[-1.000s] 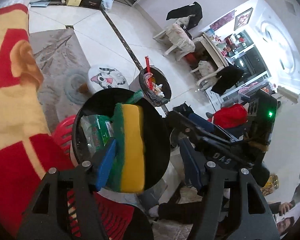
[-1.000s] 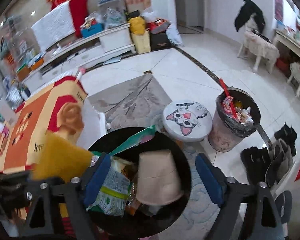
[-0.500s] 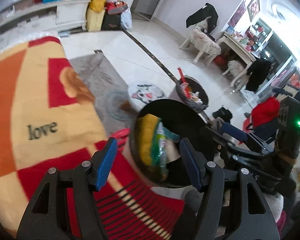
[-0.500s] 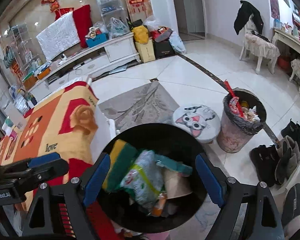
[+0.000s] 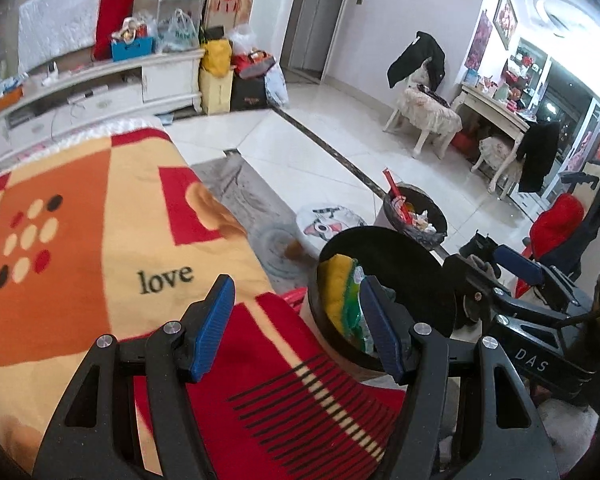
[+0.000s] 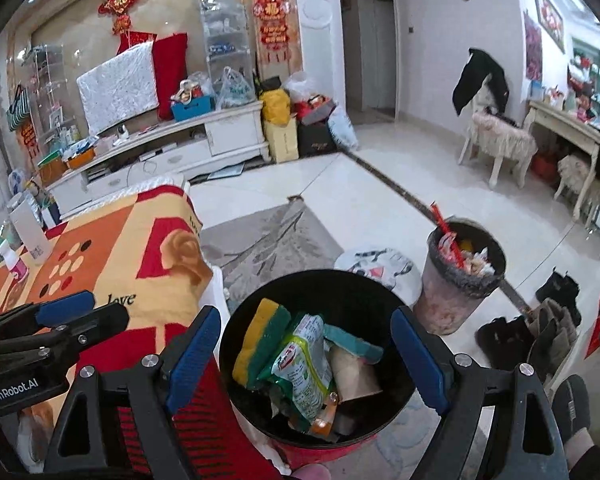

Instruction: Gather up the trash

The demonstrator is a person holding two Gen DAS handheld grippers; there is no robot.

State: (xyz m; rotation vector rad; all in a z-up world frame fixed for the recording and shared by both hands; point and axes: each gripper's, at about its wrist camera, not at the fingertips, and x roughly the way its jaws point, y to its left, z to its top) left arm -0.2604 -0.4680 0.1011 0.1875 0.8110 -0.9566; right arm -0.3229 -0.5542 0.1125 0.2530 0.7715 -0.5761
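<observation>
While both sets of jaws stand apart with nothing between the pads, neither tool grips anything. The left gripper (image 5: 298, 322) hangs over the patterned blanket (image 5: 100, 240), its right-hand blue pad overlapping the near rim of the black bin (image 5: 420, 276) in the left wrist view; whether pad and rim touch cannot be told. The right gripper (image 6: 306, 354) is held above the same black bin (image 6: 340, 284), its fingers (image 6: 192, 356) framing the bin's mouth on either side without visible contact.

Inside the bin lie a yellow-and-green sponge (image 6: 260, 340), a green-and-white snack wrapper (image 6: 304, 368) and a beige paper cup (image 6: 356, 372) on its side. The sponge rests against the left inner wall.

Beyond the bin stand a cat-print stool (image 6: 380, 268) and, just beside it, a lined waste basket (image 6: 460, 280) full of rubbish on the tiled floor (image 6: 360, 200).
</observation>
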